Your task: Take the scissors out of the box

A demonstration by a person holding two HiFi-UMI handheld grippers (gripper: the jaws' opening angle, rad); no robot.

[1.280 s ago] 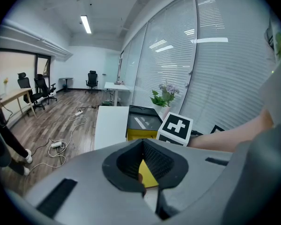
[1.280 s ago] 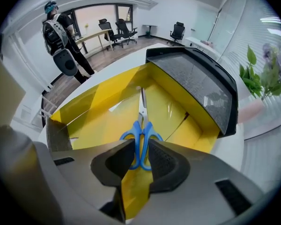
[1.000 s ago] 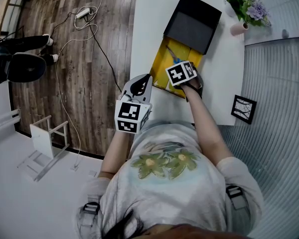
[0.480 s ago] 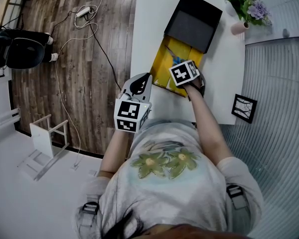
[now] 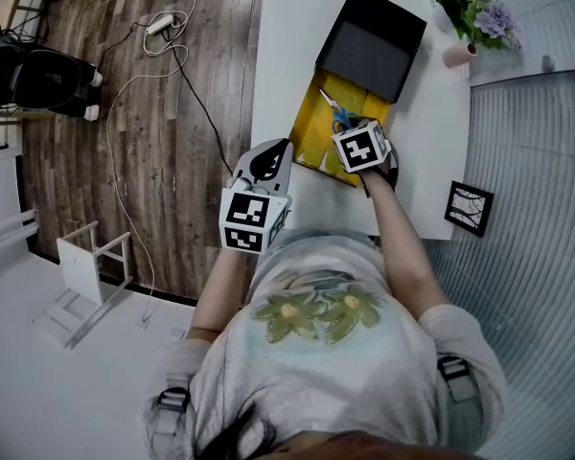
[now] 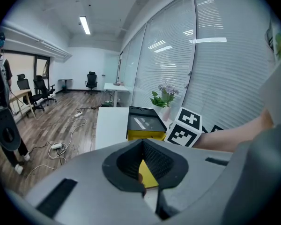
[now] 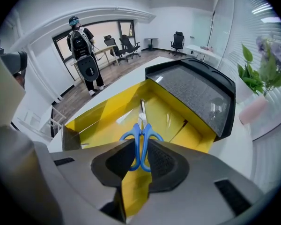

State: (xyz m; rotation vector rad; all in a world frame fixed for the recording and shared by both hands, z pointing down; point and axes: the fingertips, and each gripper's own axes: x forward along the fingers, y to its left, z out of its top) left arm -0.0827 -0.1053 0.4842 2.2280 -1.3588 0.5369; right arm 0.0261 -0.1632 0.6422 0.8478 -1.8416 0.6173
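Note:
The scissors [image 5: 336, 113] have blue handles and short steel blades, and they lie over the open yellow box [image 5: 310, 134] on the white table. My right gripper [image 5: 352, 128] is shut on the blue handles, with the blades pointing away toward the box's black lid [image 5: 374, 44]. In the right gripper view the scissors [image 7: 141, 136] sit between the pads, over the yellow box [image 7: 100, 118]. My left gripper [image 5: 284, 149] hangs shut and empty by the table's near left edge. The left gripper view shows the left gripper [image 6: 143, 146] facing the box [image 6: 143, 134].
A pink vase of flowers [image 5: 471, 19] stands at the table's far right corner and a small framed picture [image 5: 468, 209] at its right edge. Cables and a power strip [image 5: 159, 25] lie on the wooden floor to the left. A person [image 7: 80, 45] stands in the room beyond.
My right gripper has shifted slightly right and toward me. The scissors have come out from under its marker cube and now show in the head view. The left gripper has stayed put.

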